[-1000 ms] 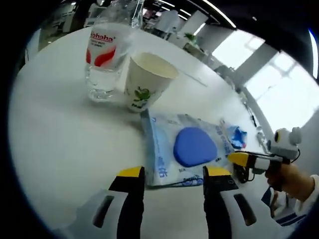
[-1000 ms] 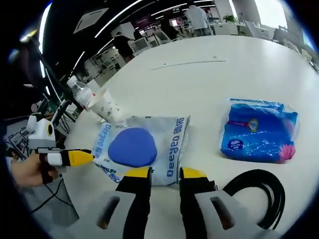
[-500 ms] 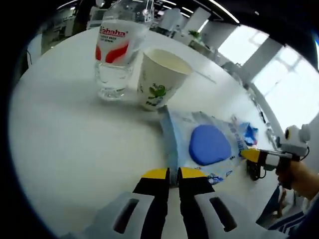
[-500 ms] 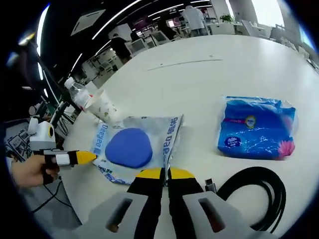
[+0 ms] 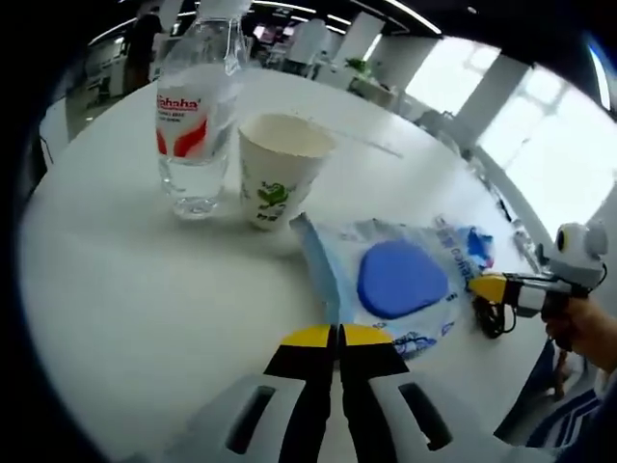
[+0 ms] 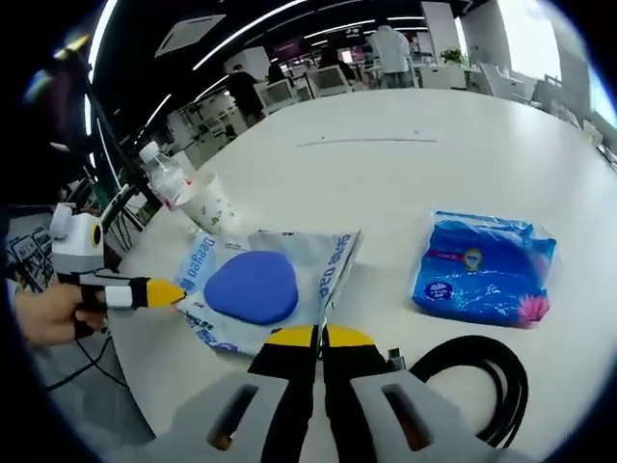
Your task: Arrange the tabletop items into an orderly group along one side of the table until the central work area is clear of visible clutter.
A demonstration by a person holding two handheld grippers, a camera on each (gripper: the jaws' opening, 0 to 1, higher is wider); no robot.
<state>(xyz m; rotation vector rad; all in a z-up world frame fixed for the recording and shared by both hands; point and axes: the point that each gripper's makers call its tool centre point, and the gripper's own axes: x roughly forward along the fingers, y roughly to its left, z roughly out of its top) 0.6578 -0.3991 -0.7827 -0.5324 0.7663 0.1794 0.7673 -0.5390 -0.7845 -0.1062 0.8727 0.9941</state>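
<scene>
In the left gripper view the left hand-held gripper (image 5: 337,335) has its jaws pressed together on the near edge of the white-and-blue plastic wet-wipes pack with a round blue lid (image 5: 390,286); in the right gripper view the right hand-held gripper (image 6: 319,336) is likewise clamped on the opposite edge of that pack (image 6: 262,286); the pack lies near the rim of the round white desk (image 6: 453,154), its pinched edges raised off the surface; in the left gripper view bare desk (image 5: 125,289) opens to the left of the pack; just beyond the pack stands a white paper cup with a green frog print (image 5: 277,170), upright, nearly touching the pack's far corner; beside it, close or touching, stands a clear plastic water bottle with a red-and-white label (image 5: 196,116); in the right gripper view a looped black cable (image 6: 479,378) lies by the near desk edge; a blue plastic tissue packet (image 6: 485,267) rests apart from the wipes pack, with wide open desk beyond it; chairs, desks and people stand far behind.
</scene>
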